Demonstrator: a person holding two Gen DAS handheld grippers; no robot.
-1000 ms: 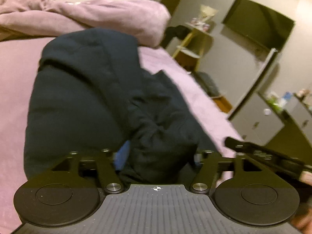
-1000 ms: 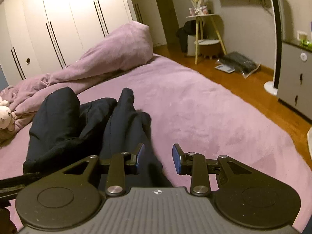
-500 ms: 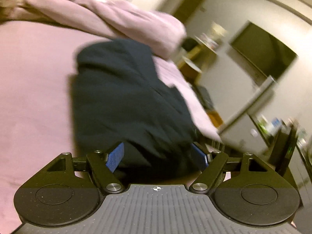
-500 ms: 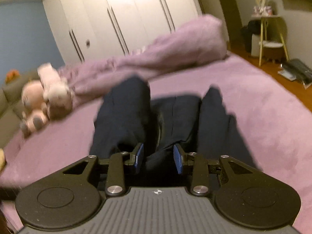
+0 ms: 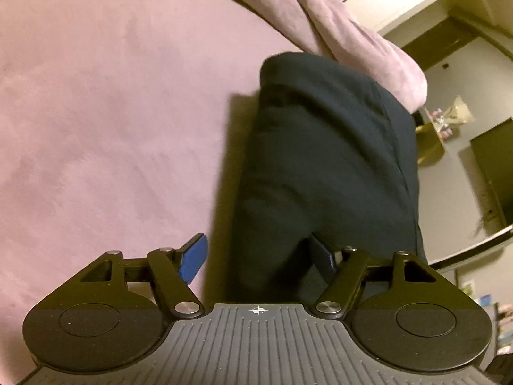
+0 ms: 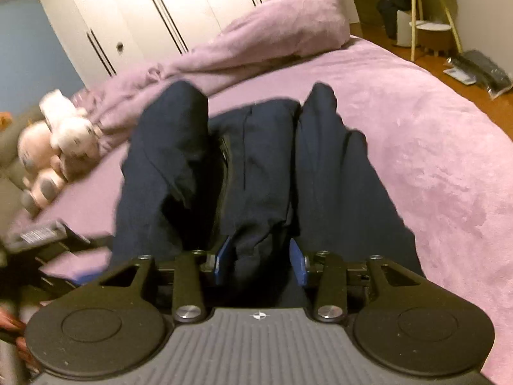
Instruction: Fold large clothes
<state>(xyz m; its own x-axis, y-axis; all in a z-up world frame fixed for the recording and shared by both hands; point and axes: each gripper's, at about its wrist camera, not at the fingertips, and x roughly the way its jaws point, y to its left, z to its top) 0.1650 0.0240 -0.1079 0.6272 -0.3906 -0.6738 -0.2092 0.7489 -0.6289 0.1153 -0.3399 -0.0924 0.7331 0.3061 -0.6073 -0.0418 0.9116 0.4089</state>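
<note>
A dark navy garment [image 6: 256,160] lies bunched in long folds on the purple bed [image 6: 433,147]. It also shows in the left wrist view [image 5: 327,166], hanging close before the camera. My left gripper [image 5: 259,258] is open, with the cloth's lower edge between its blue pads and covering the right one. My right gripper [image 6: 259,260] is open with a fold of the garment lying between its blue pads [image 6: 296,264]. The left gripper's body [image 6: 48,240] shows at the left edge of the right wrist view.
A rumpled purple duvet [image 6: 256,32] lies along the back of the bed. Plush toys [image 6: 57,147] sit at the left. White wardrobes [image 6: 144,9] stand behind. A small yellow side table [image 6: 429,16] and wooden floor lie to the right.
My left gripper opened and swung left, so the garment now sits to the right in its view. My right gripper moved left over the garment, and a fold now lies between its pads.
</note>
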